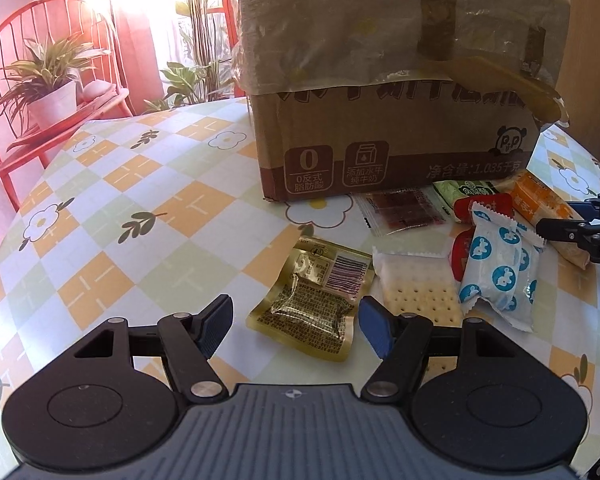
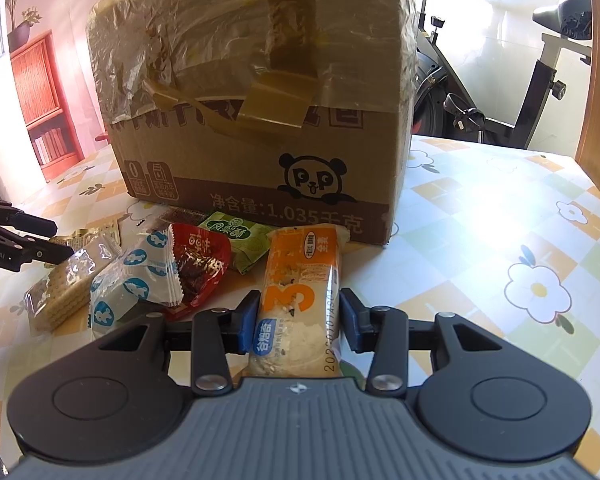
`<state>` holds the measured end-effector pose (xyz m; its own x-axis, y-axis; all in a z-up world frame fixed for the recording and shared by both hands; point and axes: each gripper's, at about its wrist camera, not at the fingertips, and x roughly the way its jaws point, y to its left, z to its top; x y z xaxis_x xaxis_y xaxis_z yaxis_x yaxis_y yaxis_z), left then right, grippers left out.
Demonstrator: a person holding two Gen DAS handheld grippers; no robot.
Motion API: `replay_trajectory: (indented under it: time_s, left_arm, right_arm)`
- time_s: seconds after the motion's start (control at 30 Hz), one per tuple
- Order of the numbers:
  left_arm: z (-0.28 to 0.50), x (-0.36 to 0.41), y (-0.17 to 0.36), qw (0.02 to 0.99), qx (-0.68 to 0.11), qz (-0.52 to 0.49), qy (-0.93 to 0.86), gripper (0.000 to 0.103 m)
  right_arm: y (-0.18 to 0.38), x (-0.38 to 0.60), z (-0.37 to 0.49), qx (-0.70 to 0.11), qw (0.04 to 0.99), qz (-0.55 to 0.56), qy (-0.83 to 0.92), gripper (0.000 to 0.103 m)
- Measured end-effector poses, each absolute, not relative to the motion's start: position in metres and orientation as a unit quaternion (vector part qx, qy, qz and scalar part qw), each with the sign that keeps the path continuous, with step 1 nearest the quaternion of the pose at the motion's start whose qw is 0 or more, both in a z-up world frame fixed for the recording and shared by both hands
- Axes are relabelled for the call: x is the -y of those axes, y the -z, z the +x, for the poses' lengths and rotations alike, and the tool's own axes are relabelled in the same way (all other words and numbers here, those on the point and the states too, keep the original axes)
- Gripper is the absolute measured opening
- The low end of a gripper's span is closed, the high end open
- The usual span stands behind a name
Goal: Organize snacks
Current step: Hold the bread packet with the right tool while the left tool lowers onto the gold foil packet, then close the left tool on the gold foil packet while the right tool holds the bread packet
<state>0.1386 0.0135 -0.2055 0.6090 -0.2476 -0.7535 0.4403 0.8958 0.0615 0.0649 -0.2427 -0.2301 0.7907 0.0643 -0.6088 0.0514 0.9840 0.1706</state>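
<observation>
On the flower-patterned table, a pile of snack packets lies in front of a taped cardboard box (image 1: 380, 140) (image 2: 260, 160). My right gripper (image 2: 300, 304) is shut on a long orange and white rice-bar packet (image 2: 304, 264) that points toward the box. My left gripper (image 1: 296, 316) is open, and a gold foil packet (image 1: 308, 312) lies flat on the table between its fingers, untouched by the pads. To its right are a clear cracker pack (image 1: 416, 284) and a white packet with blue dots (image 1: 496, 264). A red packet (image 2: 204, 264) and a green packet (image 2: 240, 244) lie by the box.
A dark red jelly packet (image 1: 404, 210) lies at the box's foot. Beyond the table's far left edge stands a red chair holding a potted plant (image 1: 52, 92). An exercise bike (image 2: 500, 80) stands behind the table on the right. Bare tablecloth (image 2: 500, 240) stretches right of the box.
</observation>
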Motion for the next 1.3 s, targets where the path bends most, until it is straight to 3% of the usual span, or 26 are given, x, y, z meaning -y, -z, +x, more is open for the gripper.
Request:
replay_trajectory:
  time_s: [0.27,0.53,1.07,1.2,1.3]
  left_arm:
    - [0.151,0.008,0.213,0.886,-0.387,0.147,0.207,0.072]
    - [0.16,-0.011,0.218,0.9,-0.402,0.08,0.148,0.072]
    - [0.138,-0.004,0.217,0.907,-0.394,0.078,0.126,0.076]
    - [0.13,-0.003,0.215,0.911,-0.385,0.072,0.131,0.056]
    - [0.128,-0.007,0.211,0.914,-0.38,0.056,0.133,0.048]
  right_arm:
    - [0.23,0.242,0.065,-0.324,0.942,0.088,-0.002,0.044]
    - [0.23,0.241,0.065,-0.324,0.942,0.085,-0.002,0.044]
    - [0.23,0.241,0.065,-0.324,0.942,0.086,-0.003,0.044]
    - [0.23,0.242,0.065,-0.324,0.942,0.087,-0.003,0.044]
    - [0.23,0.242,0.065,-0.324,0.942,0.088,-0.003,0.044]
